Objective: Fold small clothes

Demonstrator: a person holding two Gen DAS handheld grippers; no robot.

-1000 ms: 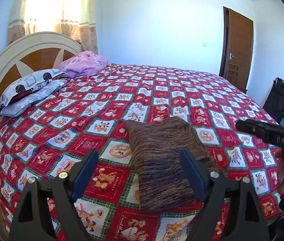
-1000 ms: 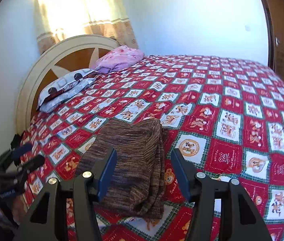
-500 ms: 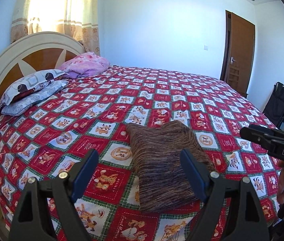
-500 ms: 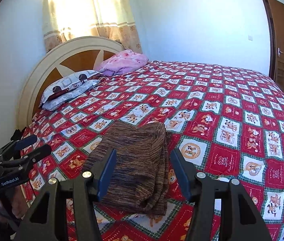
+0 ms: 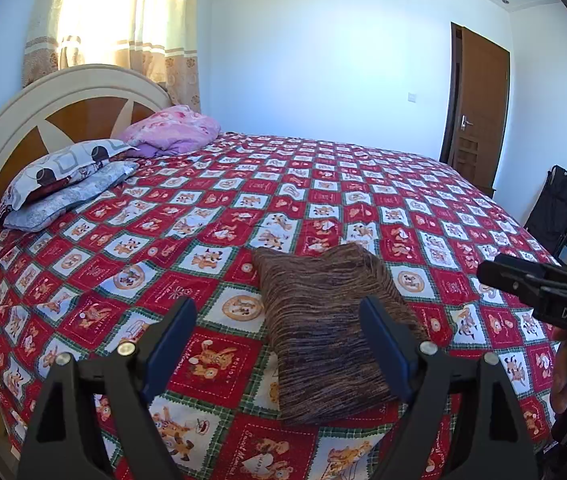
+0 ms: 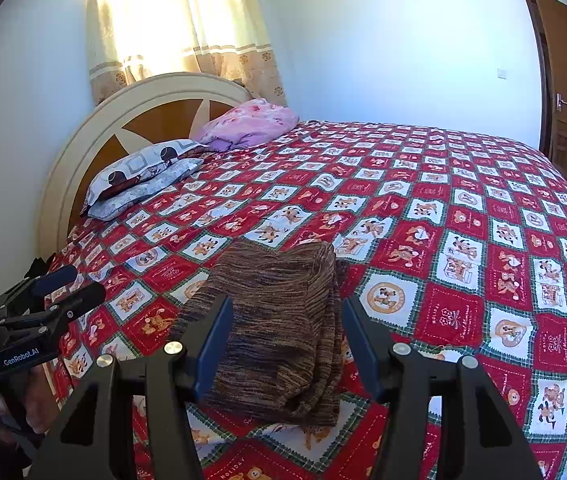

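Bedroom with a big bed (image 5: 211, 216) under a red cartoon-patch quilt, and the folded brown knit garment (image 5: 323, 320) sits flat on it near the front edge. Left hand-held gripper (image 5: 279, 344) hovers spread wide, nothing between its jaws; right hand-held gripper (image 6: 287, 344) is also apart and empty above the garment. Pillows (image 5: 63, 184) and a pink blanket (image 5: 175, 132) are well back by the headboard (image 5: 43, 96).
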